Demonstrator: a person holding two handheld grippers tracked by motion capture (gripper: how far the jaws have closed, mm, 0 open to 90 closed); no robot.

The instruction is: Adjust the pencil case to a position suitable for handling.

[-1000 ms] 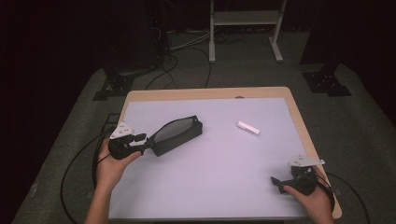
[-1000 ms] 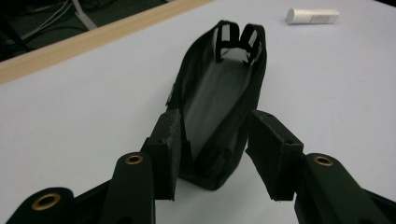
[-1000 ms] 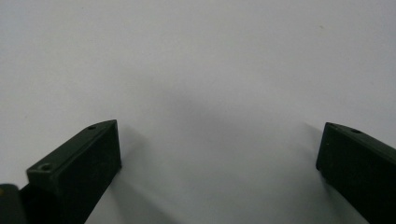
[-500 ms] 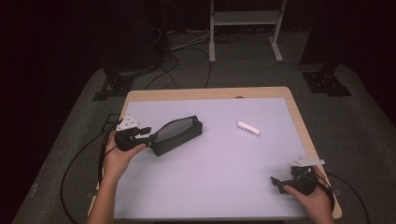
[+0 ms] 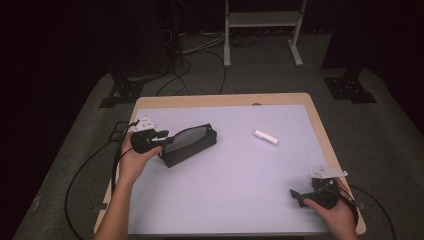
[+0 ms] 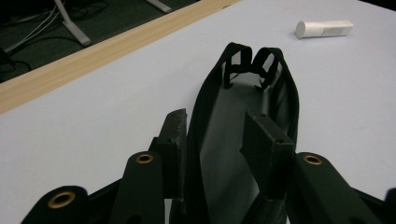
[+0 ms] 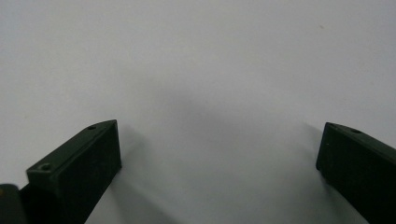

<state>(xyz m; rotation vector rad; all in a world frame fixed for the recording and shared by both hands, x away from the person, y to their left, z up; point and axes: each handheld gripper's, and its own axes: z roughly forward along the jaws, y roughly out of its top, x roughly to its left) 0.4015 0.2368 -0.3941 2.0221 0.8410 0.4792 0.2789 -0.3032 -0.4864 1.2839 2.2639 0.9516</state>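
In the high view, a wooden table (image 5: 320, 130) carries a pale mat (image 5: 230, 185) with broad bare room across its middle and near side. A black pouch (image 5: 189, 144) lies at the left, long axis running from near-left to far-right, well apart from a small white cylinder (image 5: 265, 137) toward the far right. The left gripper (image 5: 159, 136) meets the pouch's near-left end; the right gripper (image 5: 295, 194) sits at the near-right corner, close to the mat's edge. In the left gripper view, the jaws straddle the pouch's (image 6: 247, 116) left rim, one inside the open mouth, one outside, not quite pinching; the cylinder (image 6: 324, 28) lies beyond. In the right gripper view, the jaws spread wide over bare mat (image 7: 210, 70).
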